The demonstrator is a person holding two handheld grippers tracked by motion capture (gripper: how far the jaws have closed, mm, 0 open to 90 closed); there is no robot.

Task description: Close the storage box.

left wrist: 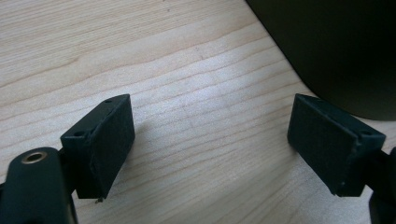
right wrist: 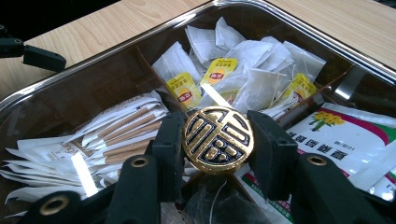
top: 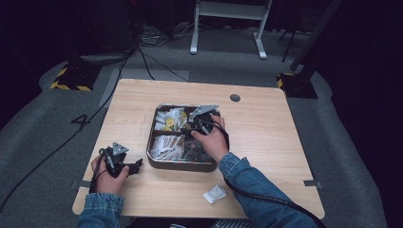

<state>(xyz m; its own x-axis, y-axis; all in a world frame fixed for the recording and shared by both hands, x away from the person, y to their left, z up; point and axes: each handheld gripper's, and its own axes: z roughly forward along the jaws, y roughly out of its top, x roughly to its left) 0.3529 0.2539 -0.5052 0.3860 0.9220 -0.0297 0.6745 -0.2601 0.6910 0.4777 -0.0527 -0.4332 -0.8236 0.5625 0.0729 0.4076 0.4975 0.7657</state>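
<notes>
the wooden table (top: 266, 137) carries a metal tray (top: 177, 165) with dividers, set near its middle. a lone white packet (top: 215, 194) lies on the bare wood near the person's edge, apart from the tray.

inside the tray, tea bags (right wrist: 243, 74) with yellow tags fill one compartment, paper-wrapped sticks (right wrist: 121, 126) another, and printed sachets (right wrist: 336, 140) a third, with something in clear wrap just under the jaws.

the right gripper (right wrist: 217, 140) hangs over the tray's middle, its jaws clamped on the edges of a round gold coin (right wrist: 217, 140) with a raised dark pattern. the coin stands on edge between the pads, above the dividers, touching nothing below as far as the pictures tell.

the left gripper (left wrist: 210, 144) sits on the table to the left of the tray, jaws wide apart and empty, with the tray's dark wall (left wrist: 336, 46) just beside one pad.

the step looks like sorting the coin into a compartment. to do it well, keep the grip square on the rim so the disc cannot pivot, carry it clear of the dividers, lower it until it nearly meets the contents, and only then part the jaws. a drop from height could send it rolling under the tea bags. the left gripper could steady the tray wall if it shifts.
</notes>
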